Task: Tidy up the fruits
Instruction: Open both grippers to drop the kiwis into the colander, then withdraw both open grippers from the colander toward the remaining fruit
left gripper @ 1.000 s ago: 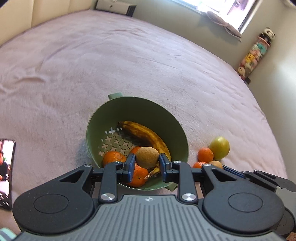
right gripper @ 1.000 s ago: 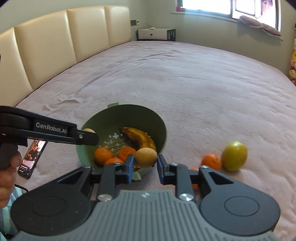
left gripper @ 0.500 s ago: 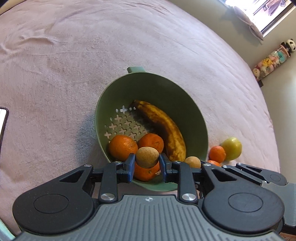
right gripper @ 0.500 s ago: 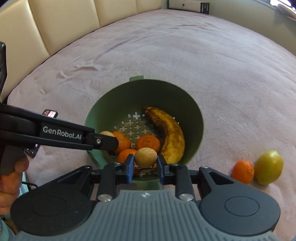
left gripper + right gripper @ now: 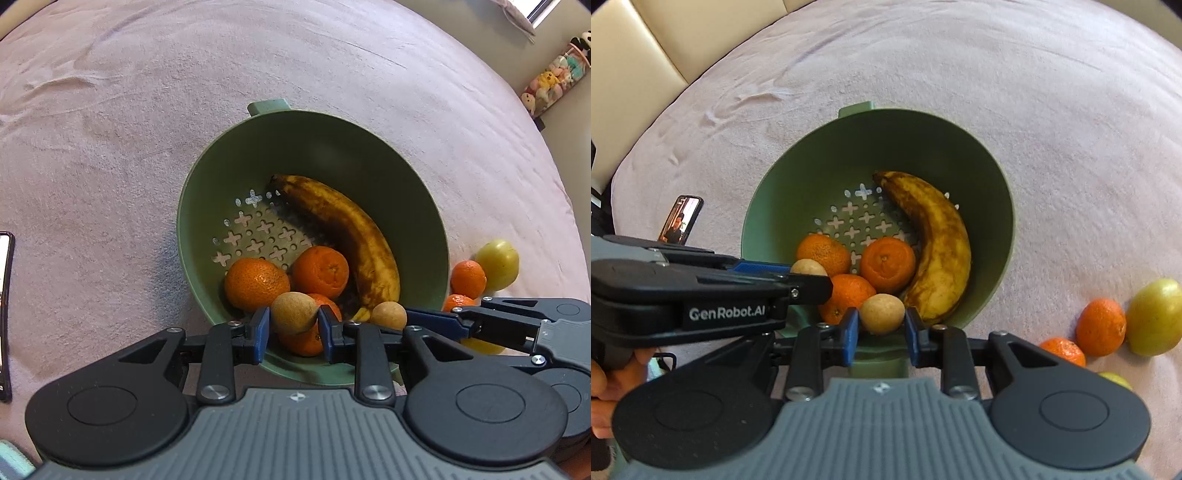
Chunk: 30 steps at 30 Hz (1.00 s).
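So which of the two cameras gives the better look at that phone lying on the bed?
The right wrist view: the phone lies whole on the pink bedspread, left of the green bowl, screen lit. The left wrist view catches only a dark sliver at its left edge.

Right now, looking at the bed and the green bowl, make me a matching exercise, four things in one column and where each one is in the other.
Things
1. banana
2. yellow-green apple
3. phone
4. tan round fruit

Places
A. on the bedspread left of the green bowl
B. between the jaws of the right gripper
C. lying inside the bowl along its right wall
D. on the bedspread right of the bowl, beside a tangerine

Pairs: 1-C, 2-D, 3-A, 4-B
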Tool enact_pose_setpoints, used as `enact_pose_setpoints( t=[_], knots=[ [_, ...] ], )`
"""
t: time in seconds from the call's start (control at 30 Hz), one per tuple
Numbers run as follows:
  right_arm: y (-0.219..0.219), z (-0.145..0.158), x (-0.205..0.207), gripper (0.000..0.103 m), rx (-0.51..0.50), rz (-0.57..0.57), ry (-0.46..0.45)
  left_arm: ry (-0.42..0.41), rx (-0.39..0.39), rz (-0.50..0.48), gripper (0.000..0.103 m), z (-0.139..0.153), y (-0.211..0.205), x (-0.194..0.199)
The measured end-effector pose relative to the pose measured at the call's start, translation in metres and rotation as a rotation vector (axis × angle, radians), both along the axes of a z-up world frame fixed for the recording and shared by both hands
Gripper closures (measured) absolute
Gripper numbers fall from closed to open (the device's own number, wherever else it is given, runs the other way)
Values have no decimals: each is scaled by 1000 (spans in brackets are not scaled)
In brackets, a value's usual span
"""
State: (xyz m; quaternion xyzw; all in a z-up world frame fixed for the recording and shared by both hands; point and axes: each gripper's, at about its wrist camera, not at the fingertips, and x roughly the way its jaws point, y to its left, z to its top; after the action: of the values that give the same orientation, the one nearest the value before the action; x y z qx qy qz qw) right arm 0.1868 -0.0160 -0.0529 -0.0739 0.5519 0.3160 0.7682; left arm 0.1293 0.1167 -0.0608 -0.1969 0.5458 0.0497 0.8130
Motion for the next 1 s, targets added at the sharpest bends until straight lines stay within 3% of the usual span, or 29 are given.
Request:
enact_pose_setpoints(
  t=[0.2, 0.63, 0.83, 1.0],
  knots=[
    [5, -3, 4, 80, -29, 20, 15, 6, 7, 6, 71, -2, -1, 3],
    [7, 3, 4, 68, -34, 14, 15, -26, 19, 31, 52, 10, 1, -2],
    [5, 15, -3, 66, -33, 4, -14, -61, 27, 29, 51, 22, -1, -7],
    [-1, 28, -10, 57, -22, -17, -47, -91, 36, 19, 51, 33, -4, -13]
  ],
)
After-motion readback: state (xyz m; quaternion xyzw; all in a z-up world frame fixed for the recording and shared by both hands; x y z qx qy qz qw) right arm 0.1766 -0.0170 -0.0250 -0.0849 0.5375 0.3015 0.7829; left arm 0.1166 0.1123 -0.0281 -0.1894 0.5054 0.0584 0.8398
